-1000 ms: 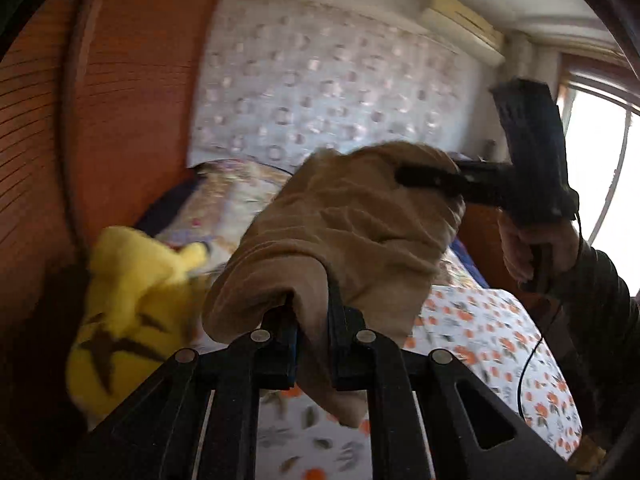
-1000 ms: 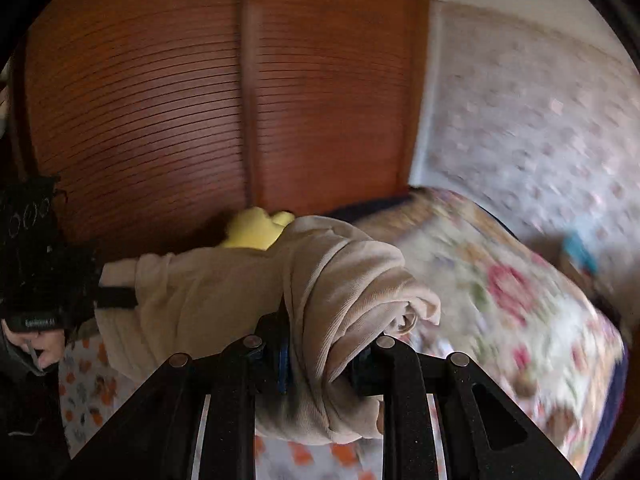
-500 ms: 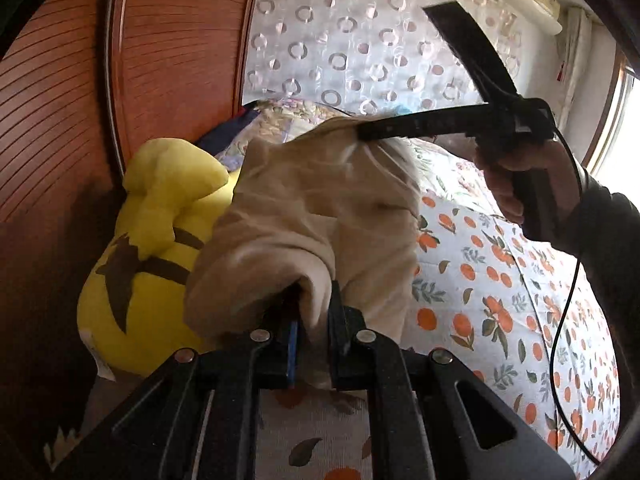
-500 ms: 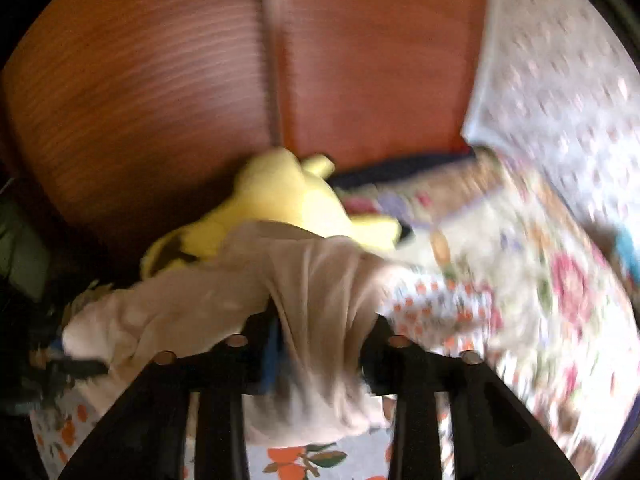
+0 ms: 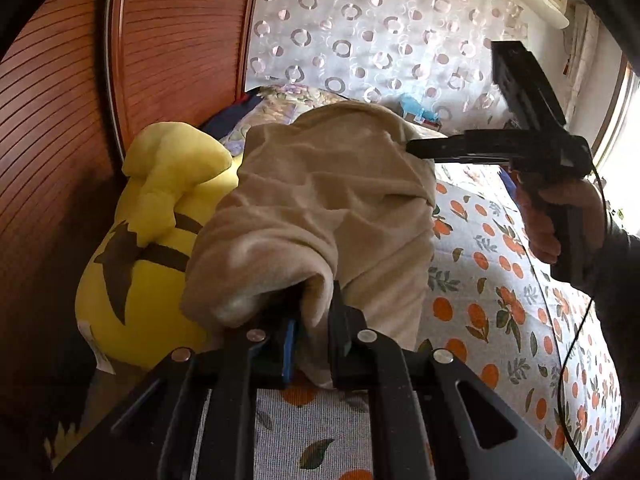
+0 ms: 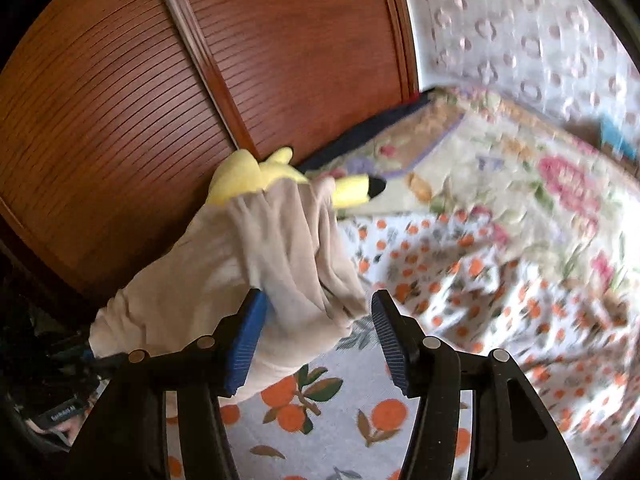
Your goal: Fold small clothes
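Two views share one beige garment, and neither shows it whole: in the left wrist view its lower edge drops behind the left claw, and in the right wrist view its far end runs off toward a dark, unreadable corner at the lower left. The left claw is closed tight on a bunched fold of the cloth, which hangs above the bed. The right claw stands with its fingers spread wide; the garment lies against the blue pad of its left finger while the other finger is clear of it, so the cloth is draped there, not pinched. In the left wrist view the right claw's tips vanish into the garment, so its state cannot be read from there. The bed carries a white sheet printed with oranges and leaves, and a floral quilt lies farther back, smeared by blur in the right wrist view. A yellow plush toy sits by the slatted wooden wardrobe, half hidden behind the garment. Only the left wrist view shows the right hand on its handle, the ring-patterned wall sharply, and a bright window at the far right.
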The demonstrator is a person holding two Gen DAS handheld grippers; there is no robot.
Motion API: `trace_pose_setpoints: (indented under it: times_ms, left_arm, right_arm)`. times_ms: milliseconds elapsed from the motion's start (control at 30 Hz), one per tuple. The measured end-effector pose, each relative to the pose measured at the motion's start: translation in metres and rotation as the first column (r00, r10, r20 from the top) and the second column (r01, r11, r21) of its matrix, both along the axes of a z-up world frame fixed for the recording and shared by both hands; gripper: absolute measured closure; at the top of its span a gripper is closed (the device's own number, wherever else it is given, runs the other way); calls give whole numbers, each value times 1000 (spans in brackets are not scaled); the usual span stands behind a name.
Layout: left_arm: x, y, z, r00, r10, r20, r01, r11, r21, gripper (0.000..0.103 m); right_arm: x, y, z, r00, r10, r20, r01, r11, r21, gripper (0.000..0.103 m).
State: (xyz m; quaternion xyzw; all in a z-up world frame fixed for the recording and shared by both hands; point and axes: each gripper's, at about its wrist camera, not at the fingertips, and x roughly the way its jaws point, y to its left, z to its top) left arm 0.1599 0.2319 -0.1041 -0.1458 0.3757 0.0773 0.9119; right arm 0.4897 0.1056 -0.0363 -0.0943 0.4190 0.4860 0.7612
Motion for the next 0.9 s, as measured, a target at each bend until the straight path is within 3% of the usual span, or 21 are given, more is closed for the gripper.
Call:
trace_pose_setpoints:
  times_ms: [33, 67, 133, 300, 400, 467, 500, 600, 667, 700, 767, 900]
  left_arm:
    - [0, 1, -1, 1000, -2, -5, 2, 1000, -3, 91]
    - [0, 1, -1, 1000, -3, -9, 3, 1000, -4, 90]
    - [1, 3, -2, 1000, -7, -14, 7, 1000, -8, 90]
    - [3, 3, -3, 1000, -6, -17, 6, 1000, -10, 90]
    - [1, 2, -1, 1000, 1, -2, -1, 1000, -9, 89]
    - [-2, 1, 1, 1000, -4, 2, 4, 1000, 8, 82]
    - [-5, 0, 3, 1000, -5, 11, 5, 1000, 26, 72]
    - [-15, -4, 15, 999, -13, 47, 10, 998, 55, 52]
    - [-24, -9, 26, 997, -23, 70, 17, 996, 85, 40]
    - [-28, -12, 31, 996, -31, 88, 23, 995, 95, 29]
    - [-38, -20, 43, 990, -54, 128, 40, 993, 112, 20]
    - [-48, -45, 62, 983, -102, 152, 78, 985, 153, 19]
  right_arm:
    - [3, 5, -1, 999, 22, -25, -21, 999, 25, 84]
    - [8, -3, 1, 1000, 26, -16, -25, 999, 38, 90]
    - [8, -1, 9, 1000, 27, 14, -28, 998, 64, 93]
    - [19, -5, 30, 984, -157, 88, 148, 984, 96, 100]
    - [12, 5, 33, 955, -212, 208, 204, 977, 59, 100]
    - [4, 9, 35, 951, -206, 233, 199, 979, 52, 100]
    - [1, 8, 36, 948, -216, 233, 209, 976, 58, 100]
    - [-24, -5, 41, 942, -226, 249, 222, 974, 45, 78]
    - [-45, -24, 52, 939, -224, 261, 217, 975, 56, 53]
    - [-58, -34, 54, 934, -226, 276, 217, 974, 64, 48]
    - [-84, -57, 61, 923, -248, 296, 236, 969, 74, 37]
    - [-148, -113, 69, 894, -306, 328, 291, 952, 96, 28]
